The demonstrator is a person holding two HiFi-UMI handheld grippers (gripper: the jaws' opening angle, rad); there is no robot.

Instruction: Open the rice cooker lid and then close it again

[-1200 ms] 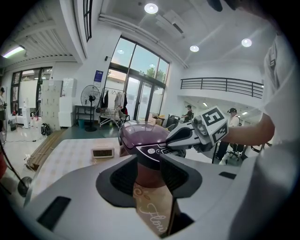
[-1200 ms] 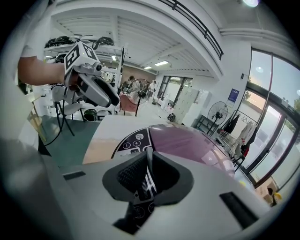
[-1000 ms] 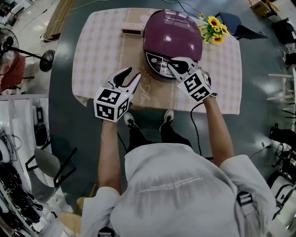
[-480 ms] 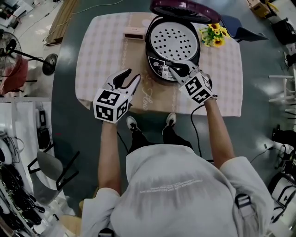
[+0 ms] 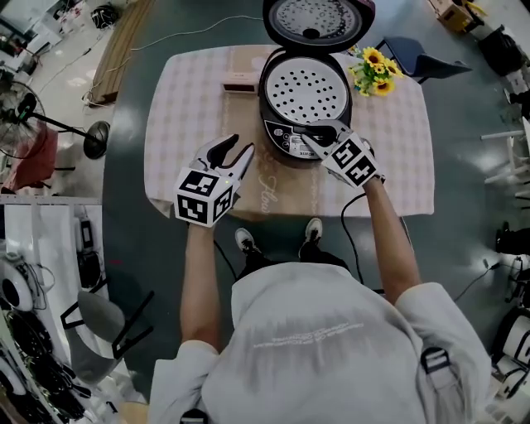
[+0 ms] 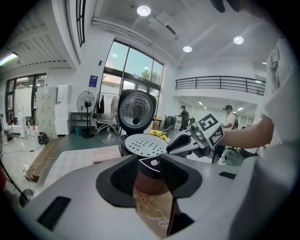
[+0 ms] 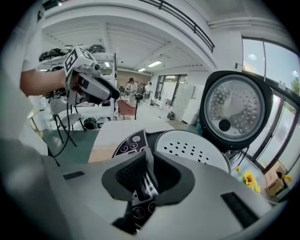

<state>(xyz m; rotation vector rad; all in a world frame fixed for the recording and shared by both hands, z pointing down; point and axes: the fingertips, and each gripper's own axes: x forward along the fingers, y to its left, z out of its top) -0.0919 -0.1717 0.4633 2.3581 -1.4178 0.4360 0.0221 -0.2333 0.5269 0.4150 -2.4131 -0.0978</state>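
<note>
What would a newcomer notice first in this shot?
The rice cooker at the far middle of the table, its lid standing upright and the perforated inner plate bare. Next, the right gripper at the cooker's front panel: its fingers have just been opening, a narrow gap with the ribbed release button in it. The left gripper hangs open and empty over the table's near left.

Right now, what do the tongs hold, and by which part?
Nothing is held. The left tongs stand open, empty; the right tongs, just opening, grip nothing at the front button of the rice cooker.
</note>
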